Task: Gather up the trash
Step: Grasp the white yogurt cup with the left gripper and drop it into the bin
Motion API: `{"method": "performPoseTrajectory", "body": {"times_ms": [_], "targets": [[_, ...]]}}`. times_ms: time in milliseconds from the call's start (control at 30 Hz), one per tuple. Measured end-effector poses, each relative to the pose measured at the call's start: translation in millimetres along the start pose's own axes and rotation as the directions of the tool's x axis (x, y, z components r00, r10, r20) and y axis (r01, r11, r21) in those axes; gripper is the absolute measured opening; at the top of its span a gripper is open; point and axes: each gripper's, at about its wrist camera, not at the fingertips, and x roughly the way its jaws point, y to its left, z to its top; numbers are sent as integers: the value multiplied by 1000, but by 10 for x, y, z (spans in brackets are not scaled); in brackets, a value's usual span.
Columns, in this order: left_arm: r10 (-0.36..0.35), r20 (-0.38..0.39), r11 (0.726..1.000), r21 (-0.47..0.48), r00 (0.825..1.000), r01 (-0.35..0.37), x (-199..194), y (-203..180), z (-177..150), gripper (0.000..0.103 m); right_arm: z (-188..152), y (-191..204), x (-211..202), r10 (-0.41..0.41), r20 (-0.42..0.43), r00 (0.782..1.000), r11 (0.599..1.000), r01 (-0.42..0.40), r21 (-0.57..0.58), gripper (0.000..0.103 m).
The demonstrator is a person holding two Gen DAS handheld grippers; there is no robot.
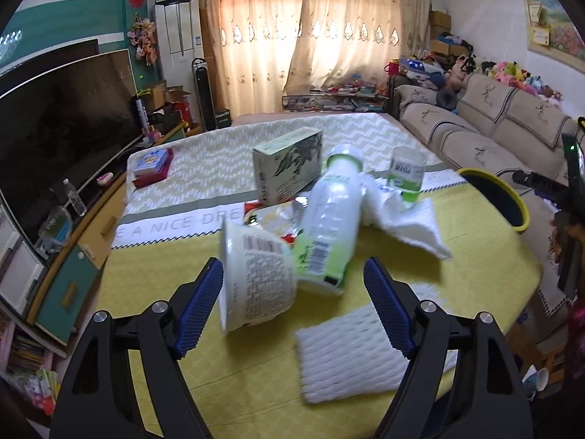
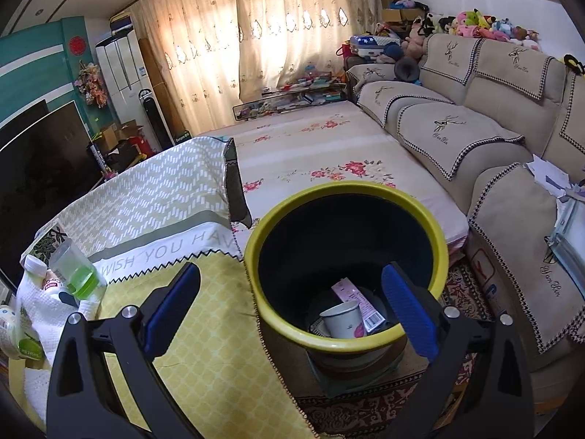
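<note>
Collection is judged to be at an early stage. Inside the yellow-rimmed bin (image 2: pixel 256 256), which stands just off the table's right edge, a paper cup (image 2: pixel 342 320) and a pink wrapper (image 2: pixel 360 303) are seen lying at the bottom; no other contents can be made out.

Most of the trash is found uncollected on the table (image 1: pixel 475 267). Near the front edge, a white tub (image 1: pixel 257 280) lies on its side, touching a tipped white-and-green bottle (image 1: pixel 329 226). A crumpled snack packet (image 1: pixel 272 219) is noted under and behind them. A green carton (image 1: pixel 289 170) stands further toward the middle, and a clear cup with a green label (image 1: pixel 406 173) stands toward the right edge, beside a crumpled white paper towel (image 1: pixel 406 223). A white foam net sheet (image 1: pixel 358 358) lies flat at the front edge.

The left gripper (image 1: pixel 292 307) is held wide apart and grasps nothing; the tub lies between its fingers, close against the left pad, though contact cannot be confirmed. The right gripper (image 2: pixel 290 305) is likewise spread and carries nothing, poised over the bin's near rim.

The tub is assessed as the likely next item. At least seven pieces remain to be transferred.
</note>
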Motion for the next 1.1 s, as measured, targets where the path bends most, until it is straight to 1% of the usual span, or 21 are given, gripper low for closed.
{"method": "performPoseTrajectory", "body": {"times_ms": [100, 267, 467, 567, 633, 667, 700, 800, 933, 1000, 1100], "targets": [[17, 0, 1000, -5, 1000, -17, 15, 50, -33, 79, -46, 37, 23, 11, -12, 1000, 1000, -11, 0, 95], [-1, 2, 1000, 12, 1000, 1, 47, 112, -56, 78, -102, 95, 69, 18, -30, 999, 1000, -18, -7, 95], [-45, -63, 999, 7, 997, 46, 226, 147, -88, 63, -118, 132, 65, 30, -33, 999, 999, -30, -11, 95], [-49, -84, 999, -3, 995, 49, 296, 161, -116, 43, -125, 147, 65, 37, -37, 999, 999, -37, -13, 95], [-62, -87, 998, -19, 994, 60, 308, 196, -127, 24, -132, 151, 66, 40, -39, 998, 999, -40, -12, 95], [-76, -86, 997, -31, 993, 73, 306, 217, -135, 19, -136, 151, 66, 43, -40, 998, 999, -43, -10, 95], [-88, -85, 996, -43, 992, 84, 303, 238, -144, 7, -139, 147, 66, 45, -43, 998, 999, -45, -8, 95], [-77, -76, 997, -19, 994, 75, 257, 213, -155, 6, -148, 157, 64, 54, -47, 997, 998, -55, -6, 95], [-45, -29, 998, 36, 999, 46, 93, 112, -94, 6, -144, 177, 24, 66, -41, 997, 998, -67, -10, 95], [-32, -2, 998, 60, 999, 32, -13, 26, -7, 6, -141, 192, -9, 64, -31, 997, 998, -64, -13, 95], [-48, 36, 995, 95, 998, 44, -151, -124, 122, 6, -122, 173, -86, 40, -2, 999, 999, -40, -21, 95]]}}
